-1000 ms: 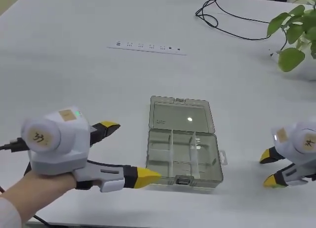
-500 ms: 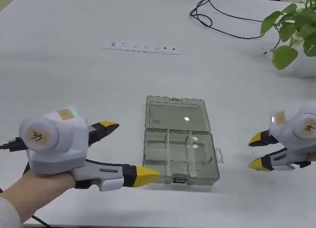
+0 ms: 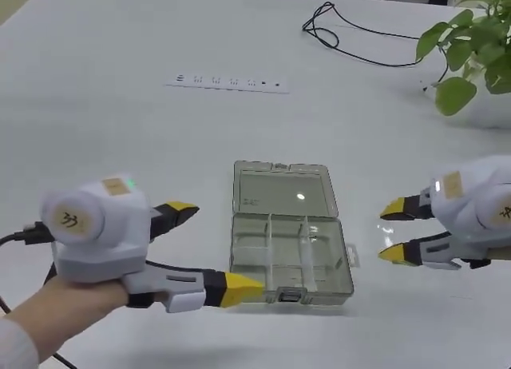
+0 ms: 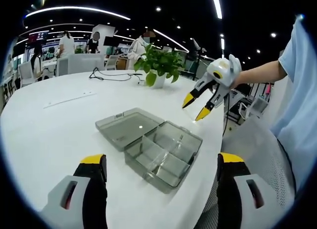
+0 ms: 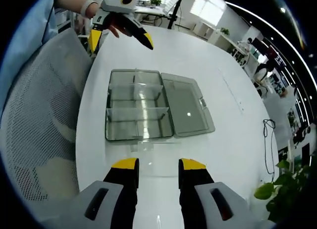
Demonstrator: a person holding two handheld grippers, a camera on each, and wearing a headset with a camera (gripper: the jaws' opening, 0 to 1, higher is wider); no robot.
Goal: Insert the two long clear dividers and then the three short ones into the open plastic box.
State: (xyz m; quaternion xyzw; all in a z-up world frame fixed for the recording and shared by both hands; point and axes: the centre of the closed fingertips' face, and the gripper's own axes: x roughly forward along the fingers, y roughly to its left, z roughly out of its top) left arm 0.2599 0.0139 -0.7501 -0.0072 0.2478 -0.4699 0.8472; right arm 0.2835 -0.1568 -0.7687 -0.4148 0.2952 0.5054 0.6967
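Note:
The open clear plastic box (image 3: 289,283) lies in the middle of the white table, lid folded back flat. Clear dividers (image 3: 307,245) stand inside its tray and split it into compartments. My left gripper (image 3: 214,249) hovers just left of the box with its jaws spread wide and nothing between them. My right gripper (image 3: 391,232) is to the right of the box, pointing at it, open with a narrow gap. In the right gripper view a thin clear divider strip (image 5: 148,142) lies flat on the table between the box (image 5: 141,105) and my right gripper (image 5: 158,163), untouched.
A white power strip (image 3: 227,82) lies farther back, and a black cable (image 3: 351,37) loops at the far edge. A green plant (image 3: 471,49) stands at the back right. A mesh chair (image 5: 44,130) sits by the near table edge.
My right gripper has moved left and slightly up, closer to the box's right side. The left gripper has stayed about where it was, still open.

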